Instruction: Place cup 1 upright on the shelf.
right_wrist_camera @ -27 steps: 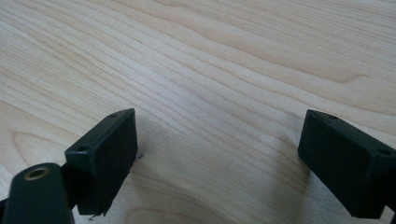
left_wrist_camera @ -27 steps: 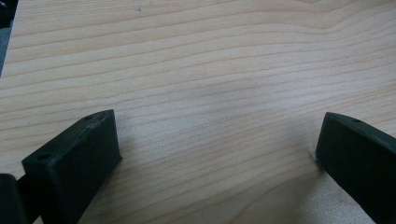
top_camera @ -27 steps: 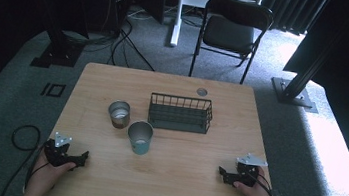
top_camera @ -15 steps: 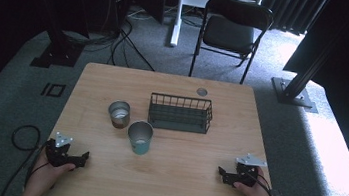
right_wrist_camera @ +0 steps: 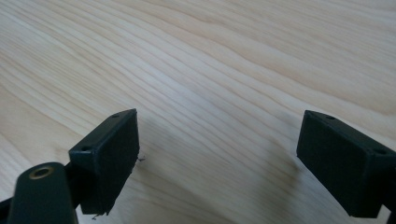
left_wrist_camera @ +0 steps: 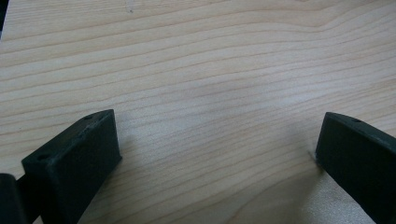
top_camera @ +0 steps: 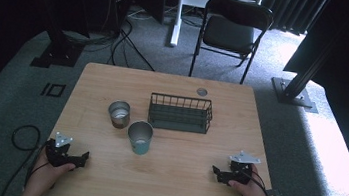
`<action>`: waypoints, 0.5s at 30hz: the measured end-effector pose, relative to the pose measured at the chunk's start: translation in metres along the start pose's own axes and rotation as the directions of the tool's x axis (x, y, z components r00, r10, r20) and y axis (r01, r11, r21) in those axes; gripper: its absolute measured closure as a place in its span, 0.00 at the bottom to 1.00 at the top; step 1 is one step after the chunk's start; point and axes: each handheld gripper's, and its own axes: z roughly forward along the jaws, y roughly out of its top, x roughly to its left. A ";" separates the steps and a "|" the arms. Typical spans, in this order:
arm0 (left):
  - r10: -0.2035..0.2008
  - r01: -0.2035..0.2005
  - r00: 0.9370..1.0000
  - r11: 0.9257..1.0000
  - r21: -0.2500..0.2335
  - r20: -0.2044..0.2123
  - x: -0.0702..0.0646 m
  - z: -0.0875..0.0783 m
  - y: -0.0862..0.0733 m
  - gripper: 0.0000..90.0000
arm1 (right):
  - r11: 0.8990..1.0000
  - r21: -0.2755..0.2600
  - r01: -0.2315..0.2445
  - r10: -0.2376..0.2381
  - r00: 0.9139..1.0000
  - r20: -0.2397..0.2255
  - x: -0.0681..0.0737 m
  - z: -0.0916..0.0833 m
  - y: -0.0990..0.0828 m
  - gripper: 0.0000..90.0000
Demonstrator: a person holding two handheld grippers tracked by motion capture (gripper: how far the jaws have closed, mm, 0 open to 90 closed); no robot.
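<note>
Pale grained wooden table [top_camera: 162, 177], round metal cups [top_camera: 139, 136]

Evenly lit table [top_camera: 161, 187], darkness beyond its far edge. Daylight patch on floor [top_camera: 327, 147] past right edge. Soft shadows under jaws in both gripper views; near jaws slightly blurred.

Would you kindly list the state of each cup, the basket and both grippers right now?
Teal cup: upright, looks empty, free.
Steel cup: upright, free.
Wire basket: upright on the table, empty.
Left gripper: open, nothing between the jaws.
Right gripper: open, nothing between the jaws.
</note>
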 end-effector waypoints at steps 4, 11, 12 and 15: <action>0.000 0.000 1.000 1.000 0.000 0.000 0.000 0.000 0.000 0.00 | 1.000 -0.011 0.012 -0.013 1.000 -0.020 0.006 0.002 0.005 0.14; 0.000 0.000 1.000 1.000 0.000 0.000 0.000 0.000 0.000 0.00 | 0.999 -0.018 0.033 -0.034 0.998 -0.051 0.015 0.007 0.014 0.14; 0.000 0.000 1.000 1.000 0.000 0.000 0.000 0.000 0.000 0.00 | 0.999 -0.021 0.039 -0.040 0.998 -0.057 0.018 0.008 0.016 0.14; 0.000 0.000 1.000 1.000 0.000 0.000 0.000 0.000 0.000 0.00 | 0.998 -0.026 0.052 -0.054 0.996 -0.070 0.022 0.011 0.019 0.14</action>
